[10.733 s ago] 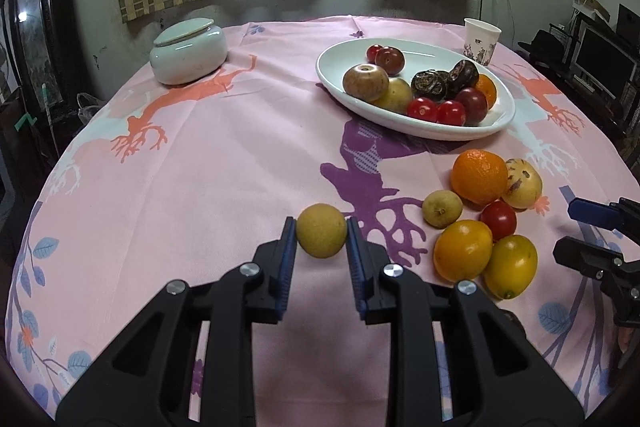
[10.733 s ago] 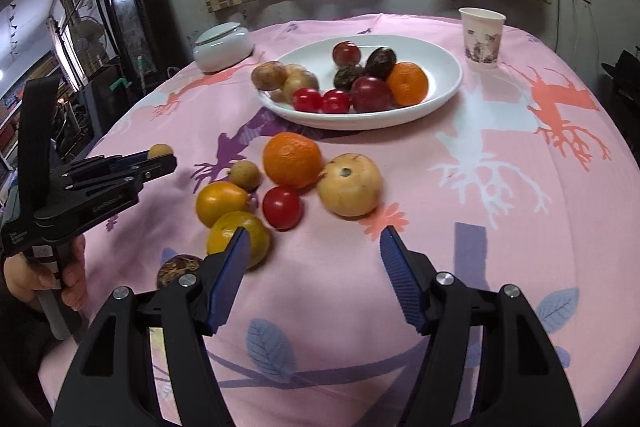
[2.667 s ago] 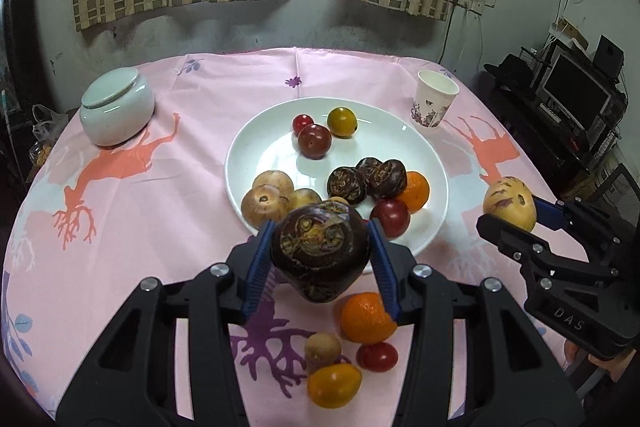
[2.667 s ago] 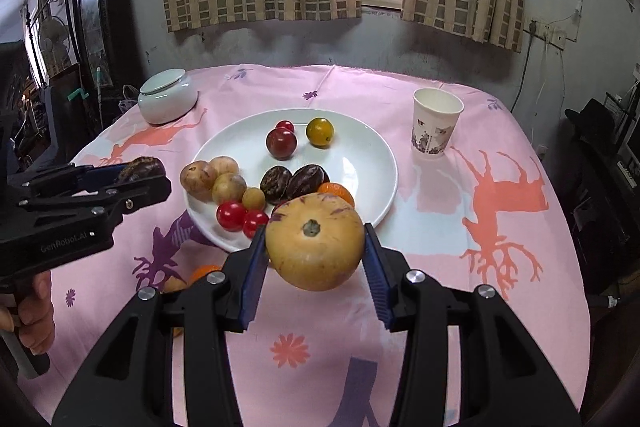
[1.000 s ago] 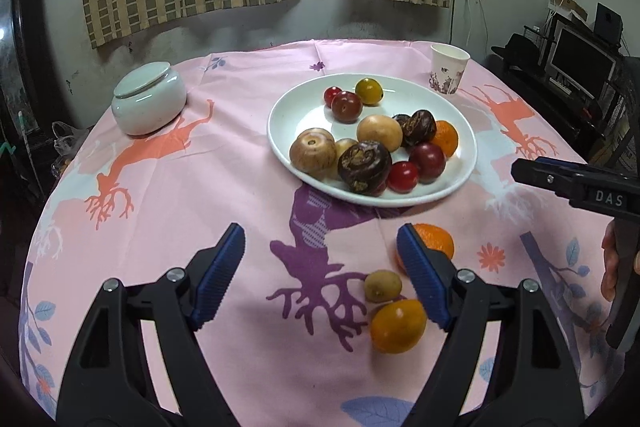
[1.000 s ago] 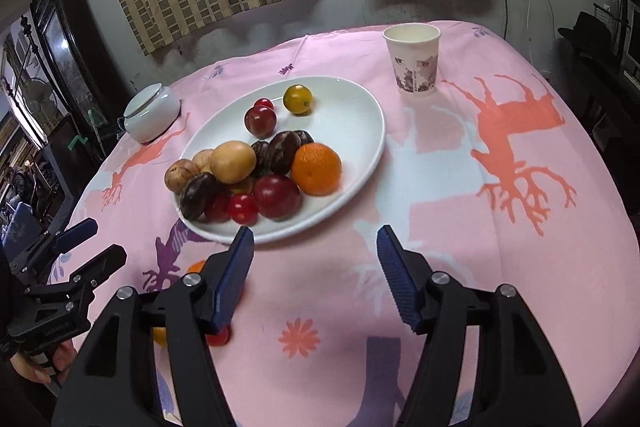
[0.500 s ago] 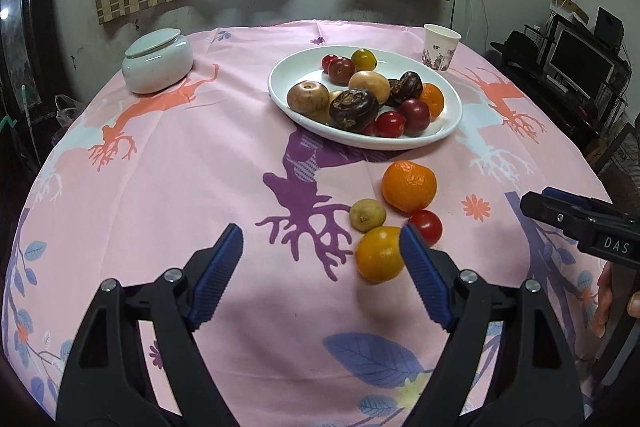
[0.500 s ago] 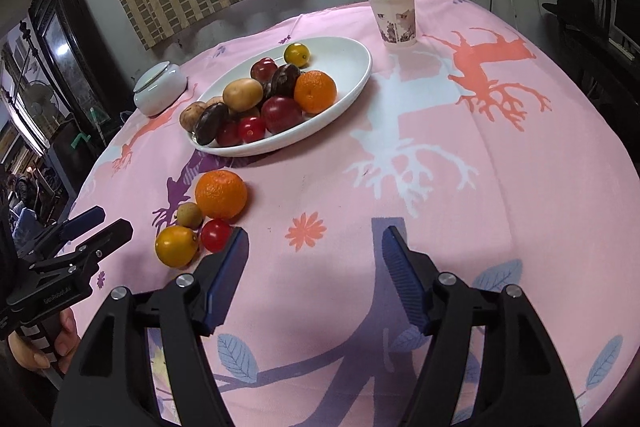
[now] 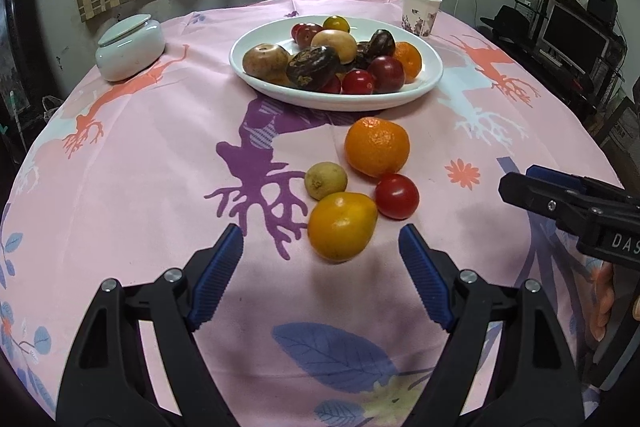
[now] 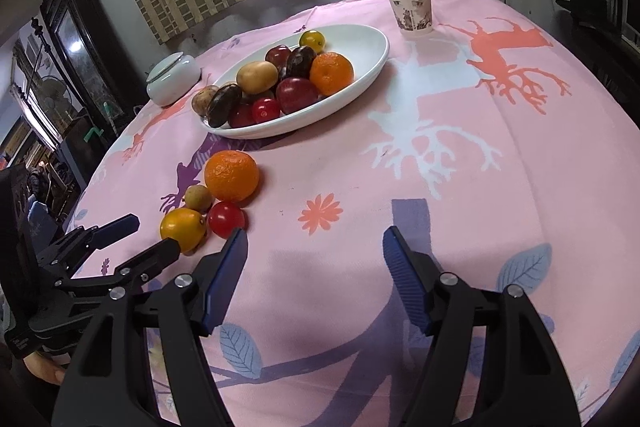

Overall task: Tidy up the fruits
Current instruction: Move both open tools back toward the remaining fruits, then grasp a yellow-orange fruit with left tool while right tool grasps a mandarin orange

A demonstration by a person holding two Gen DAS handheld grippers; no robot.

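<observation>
A white plate (image 9: 400, 99) piled with several fruits stands mid-table on the pink cloth. In front of it lie an orange (image 9: 377, 146), a small yellow-green fruit (image 9: 325, 180), a red tomato (image 9: 397, 195) and a yellow-orange fruit (image 9: 342, 225). My left gripper (image 9: 320, 233) is open, and the yellow-orange fruit sits just ahead of its blue pads, untouched. My right gripper (image 10: 315, 233) is open over bare cloth, with the tomato (image 10: 226, 219) just left of its left pad. The right wrist view shows the left gripper (image 10: 120, 243) beside the yellow-orange fruit (image 10: 182, 227).
A white lidded jar (image 9: 130, 47) stands at the back left and a paper cup (image 9: 420, 11) behind the plate on the right. The round table's edge curves close on both sides. A hand (image 9: 600, 295) holds the right gripper (image 9: 560, 203).
The fruits both grippers carried earlier now lie on the plate. Both grippers have drawn back from the plate and sunk toward the loose fruits, which look larger and nearer.
</observation>
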